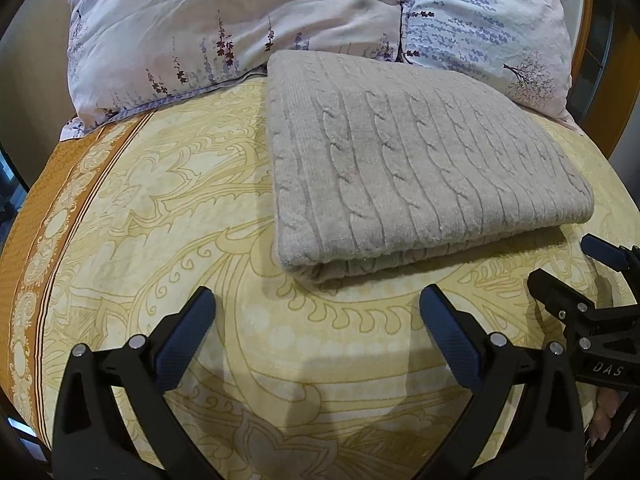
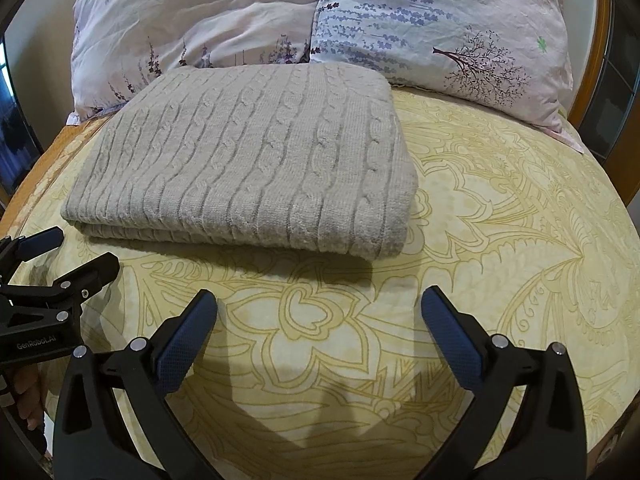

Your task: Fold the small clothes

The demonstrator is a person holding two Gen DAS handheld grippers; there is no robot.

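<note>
A grey cable-knit garment [image 1: 408,164] lies folded in a neat rectangle on the yellow patterned bedspread [image 1: 160,220]; it also shows in the right wrist view [image 2: 248,160]. My left gripper [image 1: 316,300] is open and empty, just short of the garment's near left corner. My right gripper [image 2: 318,300] is open and empty, just short of the garment's near right corner. Each gripper shows at the edge of the other's view: the right one [image 1: 572,268] and the left one [image 2: 76,252], both with fingers apart.
Two floral pillows [image 1: 240,20] [image 2: 440,28] lie behind the garment at the head of the bed. An orange border band [image 1: 44,216] runs along the bedspread's left side. A wooden bed frame [image 2: 600,60] stands at the right.
</note>
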